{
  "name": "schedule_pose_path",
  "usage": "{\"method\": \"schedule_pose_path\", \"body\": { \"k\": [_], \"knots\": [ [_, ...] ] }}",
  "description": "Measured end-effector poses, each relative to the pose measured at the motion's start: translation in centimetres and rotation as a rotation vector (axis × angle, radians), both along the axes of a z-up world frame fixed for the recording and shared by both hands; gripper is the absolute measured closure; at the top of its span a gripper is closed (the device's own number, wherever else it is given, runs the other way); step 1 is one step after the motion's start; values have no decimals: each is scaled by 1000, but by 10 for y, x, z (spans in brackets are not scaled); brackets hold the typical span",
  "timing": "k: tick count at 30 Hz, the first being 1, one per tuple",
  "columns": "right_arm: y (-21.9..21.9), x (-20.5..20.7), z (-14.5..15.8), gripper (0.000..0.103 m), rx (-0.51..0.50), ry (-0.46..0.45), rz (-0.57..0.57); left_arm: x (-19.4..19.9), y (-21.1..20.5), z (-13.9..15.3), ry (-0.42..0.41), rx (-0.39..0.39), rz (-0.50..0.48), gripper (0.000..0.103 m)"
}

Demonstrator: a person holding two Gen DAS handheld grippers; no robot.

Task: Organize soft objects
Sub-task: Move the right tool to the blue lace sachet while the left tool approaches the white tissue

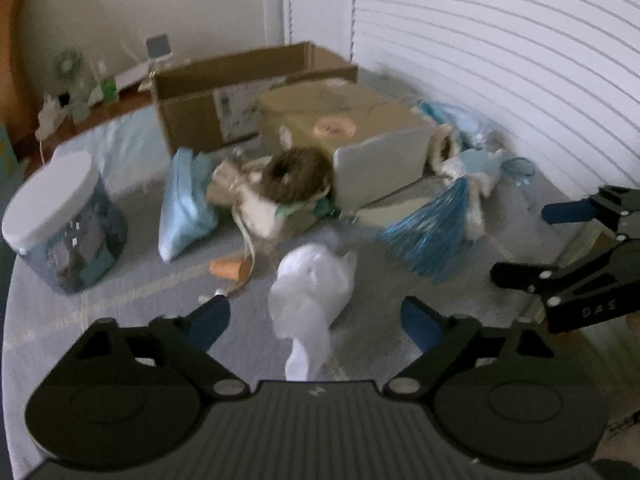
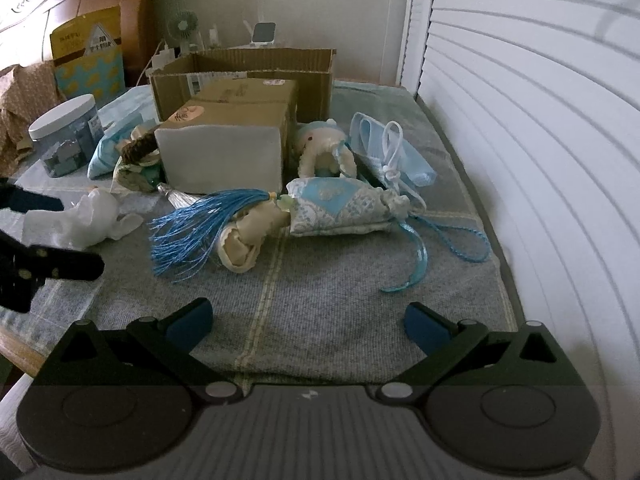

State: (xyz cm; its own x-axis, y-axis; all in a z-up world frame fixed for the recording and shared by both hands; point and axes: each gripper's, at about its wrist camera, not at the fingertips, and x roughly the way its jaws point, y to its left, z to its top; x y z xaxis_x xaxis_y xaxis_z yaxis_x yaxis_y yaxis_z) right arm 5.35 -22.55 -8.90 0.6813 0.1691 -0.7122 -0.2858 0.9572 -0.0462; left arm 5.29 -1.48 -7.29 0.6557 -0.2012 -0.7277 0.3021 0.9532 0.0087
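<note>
A crumpled white plastic bag (image 1: pixel 310 294) lies on the grey cloth just ahead of my open left gripper (image 1: pixel 316 320), between its blue pads; it also shows in the right wrist view (image 2: pixel 86 218). A blue-tasselled brocade sachet (image 2: pixel 332 208) lies ahead of my open, empty right gripper (image 2: pixel 308 324). Its tassel (image 2: pixel 192 232) spreads left. A cream plush toy (image 2: pixel 326 156) and a light blue pouch (image 2: pixel 394 152) sit behind it. A brown fuzzy ring (image 1: pixel 296 176) and a blue packet (image 1: pixel 184 204) lie further left. My right gripper also shows in the left wrist view (image 1: pixel 524 244).
A closed cardboard box (image 2: pixel 228 140) stands mid-table in front of an open carton (image 2: pixel 248 68). A white-lidded jar (image 1: pixel 64 224) stands at the left. An orange cone (image 1: pixel 230 268) lies near the bag. A slatted shutter (image 2: pixel 540 120) runs along the right edge.
</note>
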Motion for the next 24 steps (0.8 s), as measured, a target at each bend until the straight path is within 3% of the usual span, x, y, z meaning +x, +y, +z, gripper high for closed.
{"method": "schedule_pose_path", "body": {
  "k": [6,11,18,24],
  "knots": [
    [-1,-2,0,0,3,-8,5,8,-4,-4,-14,29,-20,25],
    [-1,-2,-1,0,4,-10,4,8,-4,-5,-22,33,-31,25],
    [-2,3,6,0,15,1,-21,9,-2,-9,-13,16,-42,47],
    [-10,17,20,0,17,-68,-94,12,-1,-10,-7,-1,-25,48]
  ]
}}
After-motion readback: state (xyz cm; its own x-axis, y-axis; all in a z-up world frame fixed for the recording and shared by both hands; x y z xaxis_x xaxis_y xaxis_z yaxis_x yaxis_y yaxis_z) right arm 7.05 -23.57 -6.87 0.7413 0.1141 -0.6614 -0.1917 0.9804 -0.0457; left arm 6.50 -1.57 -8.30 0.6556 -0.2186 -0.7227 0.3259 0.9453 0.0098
